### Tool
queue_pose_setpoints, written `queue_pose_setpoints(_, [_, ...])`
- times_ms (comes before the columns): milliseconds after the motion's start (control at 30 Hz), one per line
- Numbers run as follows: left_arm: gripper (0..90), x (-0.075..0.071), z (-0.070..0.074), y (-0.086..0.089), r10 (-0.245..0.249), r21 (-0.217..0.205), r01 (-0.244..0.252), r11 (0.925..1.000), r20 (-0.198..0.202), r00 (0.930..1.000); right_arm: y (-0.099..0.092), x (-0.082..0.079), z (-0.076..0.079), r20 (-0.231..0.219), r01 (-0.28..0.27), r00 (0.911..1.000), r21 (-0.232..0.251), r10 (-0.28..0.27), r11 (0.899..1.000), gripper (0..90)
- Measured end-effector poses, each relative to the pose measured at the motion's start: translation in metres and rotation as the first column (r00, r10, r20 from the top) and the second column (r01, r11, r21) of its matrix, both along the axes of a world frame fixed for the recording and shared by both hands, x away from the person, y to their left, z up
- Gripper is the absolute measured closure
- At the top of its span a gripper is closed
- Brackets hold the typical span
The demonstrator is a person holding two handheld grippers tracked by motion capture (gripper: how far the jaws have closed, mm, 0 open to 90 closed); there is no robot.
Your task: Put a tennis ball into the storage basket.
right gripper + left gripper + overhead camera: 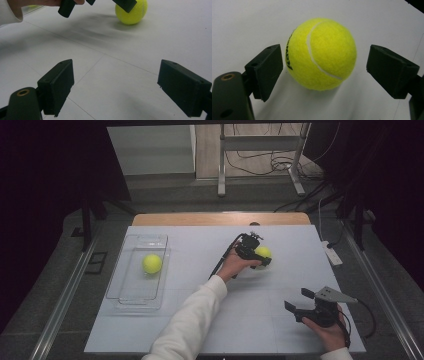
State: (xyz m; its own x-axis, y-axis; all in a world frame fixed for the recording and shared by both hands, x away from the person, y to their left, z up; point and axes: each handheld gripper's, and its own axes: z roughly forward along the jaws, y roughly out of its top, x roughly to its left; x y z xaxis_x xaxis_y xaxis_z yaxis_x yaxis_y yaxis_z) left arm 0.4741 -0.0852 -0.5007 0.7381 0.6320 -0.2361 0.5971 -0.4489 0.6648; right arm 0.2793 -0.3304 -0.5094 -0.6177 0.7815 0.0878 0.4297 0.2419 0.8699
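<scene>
On the white table (200,330) a yellow ball (263,253) sits a bit right of the middle. The left gripper (260,258) is right at this ball. In the left gripper view the ball (321,53) lies between the two black jaws. There is a gap on each side, so the jaws are wide and do not press on it. The left jaw is very close to the ball, and the right jaw is a bit farther off. The ball rests on the table, with its shadow just under it. It has a white curved line and some black letters on its side.

The person's left hand (234,266) holds that gripper, and a white sleeve (192,320) runs down to the bottom edge of the high view.

The right gripper (297,302) is near the right front corner of the table, well apart from the ball. Its jaws are wide too, and in the right gripper view there is just bare table between them. Far off in that view you can see the ball (132,12) with the other gripper's jaws above it.

A clear tray (131,292) lies on the left side of the table. A second ball (152,263) sits inside it.
</scene>
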Motion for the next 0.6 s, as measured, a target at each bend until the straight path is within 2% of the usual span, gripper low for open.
queue_pose_setpoints(67, [15.0, 0.0006, 0.0004, -0.0017, 0.001, 0.004, -0.001, 1.0, 0.011, 0.9999, 0.0, 0.0, 0.0, 0.0, 0.0, 1.0, 0.0, 0.0, 1.0, 14.3])
queue_pose_setpoints(333, [16.4, 0.0026, -0.0023, -0.0069, 0.008, 0.018, -0.008, 0.9998, 0.006, 0.9999, -0.0002, 0.0, 0.0001, 0.001, -0.001, 1.0, 0.001, 0.001, 1.0, 14.3])
queue_pose_setpoints(467, [21.1, 0.0029, -0.0044, -0.009, 0.036, 0.05, -0.036, 0.9981, 0.005, 0.9993, -0.0001, 0.0001, 0.0, 0.0, -0.002, 1.0, -0.001, 0.002, 1.0, 14.3])
queue_pose_setpoints(533, [25.5, 0.0029, -0.0044, -0.0089, 0.037, 0.046, -0.037, 0.9983, 0.004, 0.9993, -0.0005, 0.0002, -0.0001, 0.0, -0.001, 1.0, 0.0, 0.001, 1.0, 14.2])
queue_pose_setpoints(600, [25.7, 0.0031, -0.0041, -0.0084, 0.036, 0.045, -0.036, 0.9983, 0.001, 0.9994, -0.0006, 0.0002, 0.0, 0.0, 0.0, 1.0, 0.001, 0.0, 1.0, 14.2])
